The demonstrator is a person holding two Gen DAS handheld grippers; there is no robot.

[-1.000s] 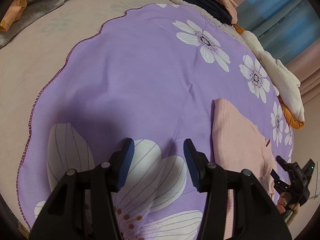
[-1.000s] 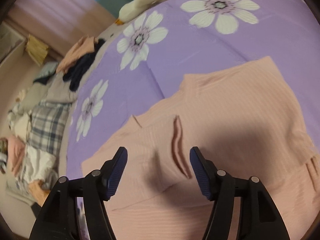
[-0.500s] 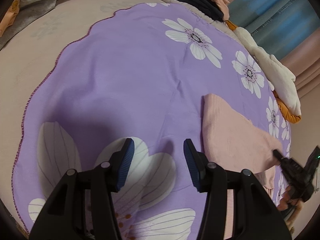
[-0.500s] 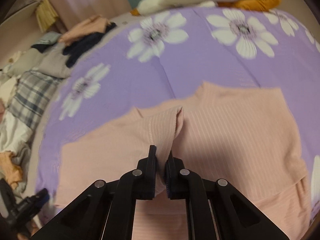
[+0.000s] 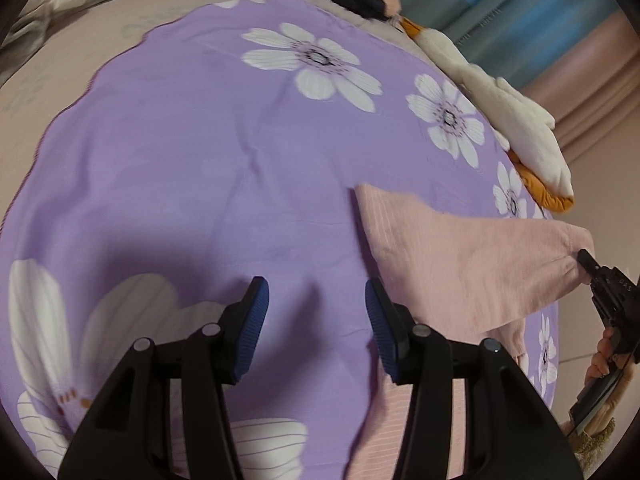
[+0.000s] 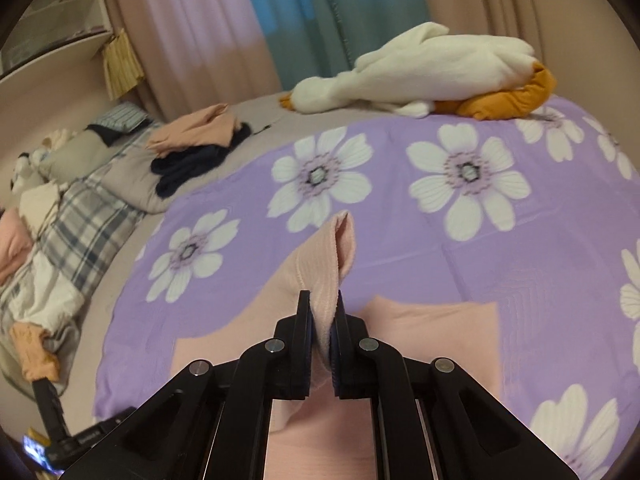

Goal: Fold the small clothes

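A pink ribbed garment (image 5: 460, 264) lies on the purple flowered sheet (image 5: 200, 140). My right gripper (image 6: 322, 300) is shut on a fold of the pink garment (image 6: 332, 252) and holds it up off the sheet, so the cloth stretches from the pads down to the part that still lies flat. In the left wrist view the right gripper (image 5: 585, 259) shows at the right edge, pinching that raised corner. My left gripper (image 5: 316, 300) hovers over bare sheet just left of the garment. Its jaws are closing and nothing is between them.
A white and orange plush goose (image 6: 420, 68) lies along the far edge of the sheet. A heap of dark and peach clothes (image 6: 196, 136) and a plaid quilt (image 6: 80, 224) sit at the left. Curtains (image 6: 304, 20) hang behind the bed.
The right gripper shut on a fold of the pink garment and lifted it off the sheet. The left gripper slid across the sheet toward the garment.
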